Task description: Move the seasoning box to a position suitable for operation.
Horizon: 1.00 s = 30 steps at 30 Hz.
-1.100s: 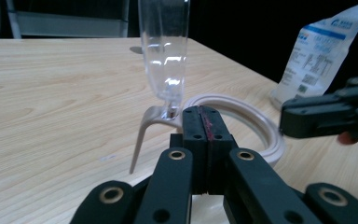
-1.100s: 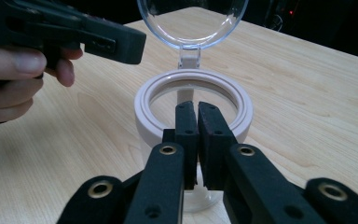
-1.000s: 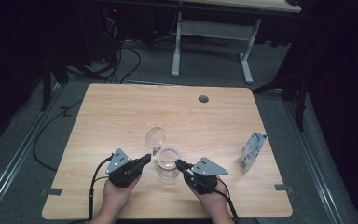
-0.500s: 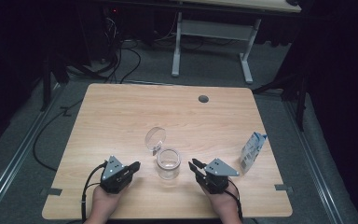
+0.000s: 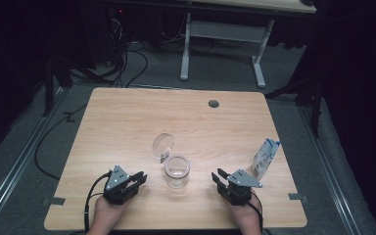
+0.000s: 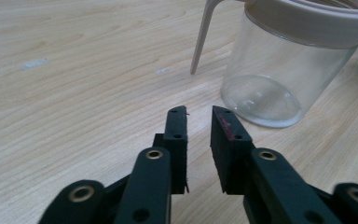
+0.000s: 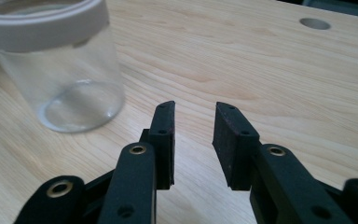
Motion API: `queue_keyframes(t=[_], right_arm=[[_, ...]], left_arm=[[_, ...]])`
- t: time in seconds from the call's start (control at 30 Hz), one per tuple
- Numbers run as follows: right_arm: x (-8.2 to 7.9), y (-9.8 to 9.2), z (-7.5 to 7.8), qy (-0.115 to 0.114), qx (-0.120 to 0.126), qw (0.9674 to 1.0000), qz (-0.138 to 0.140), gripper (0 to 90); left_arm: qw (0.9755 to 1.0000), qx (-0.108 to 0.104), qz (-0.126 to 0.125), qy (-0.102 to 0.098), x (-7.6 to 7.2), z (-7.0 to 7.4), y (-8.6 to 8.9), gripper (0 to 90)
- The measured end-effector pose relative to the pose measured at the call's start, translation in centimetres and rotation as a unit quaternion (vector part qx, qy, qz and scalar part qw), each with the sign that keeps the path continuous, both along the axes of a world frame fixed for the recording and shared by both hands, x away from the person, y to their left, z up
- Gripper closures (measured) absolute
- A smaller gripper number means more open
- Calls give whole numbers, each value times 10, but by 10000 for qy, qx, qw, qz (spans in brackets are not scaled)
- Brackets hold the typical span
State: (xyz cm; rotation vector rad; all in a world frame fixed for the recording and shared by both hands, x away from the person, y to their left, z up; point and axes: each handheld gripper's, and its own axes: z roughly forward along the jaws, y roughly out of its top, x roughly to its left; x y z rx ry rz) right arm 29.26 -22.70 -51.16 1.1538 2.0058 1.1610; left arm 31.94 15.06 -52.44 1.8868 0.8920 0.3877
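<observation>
High view: your left tongs and right tongs lie near the table's front edge, flanking the clear jar, apart from it; lid hinged back. Carton by the right edge.

Left gripper view: your left tongs, just been opening, slightly spread, nothing between.

Right gripper view: right tongs likewise, empty.

Risk: an off-centre reach could nudge the light, smooth jar over.

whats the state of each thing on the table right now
clear glass jar with white rim: upright, open, empty
round clear hinged lid: flipped back, raised
small blue-white carton: standing, untouched
left claw: jaws just opening, nothing between
right claw: jaws just opening, nothing between
</observation>
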Motion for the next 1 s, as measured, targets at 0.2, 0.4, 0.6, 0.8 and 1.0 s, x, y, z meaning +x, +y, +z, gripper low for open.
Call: queue_keyframes(t=[0.2,0.4,0.6,0.8,1.0], right_arm=[[-8,-10,-2,30,-80,10000,-45,662],[-16,-28,-4,136,17,9998,-169,636],[-25,-46,-6,184,40,9992,-366,596],[-32,-62,-8,245,73,9980,-579,587],[-40,-75,-7,224,118,9964,-808,571]], left_arm=[[10000,-56,1,49,0,1,0,715],[10000,-75,-24,18,1,1,1,706],[9999,-98,-30,14,1,0,1,703],[9999,-104,-41,-20,0,0,1,703],[9999,-125,-16,-35,0,0,1,693]])
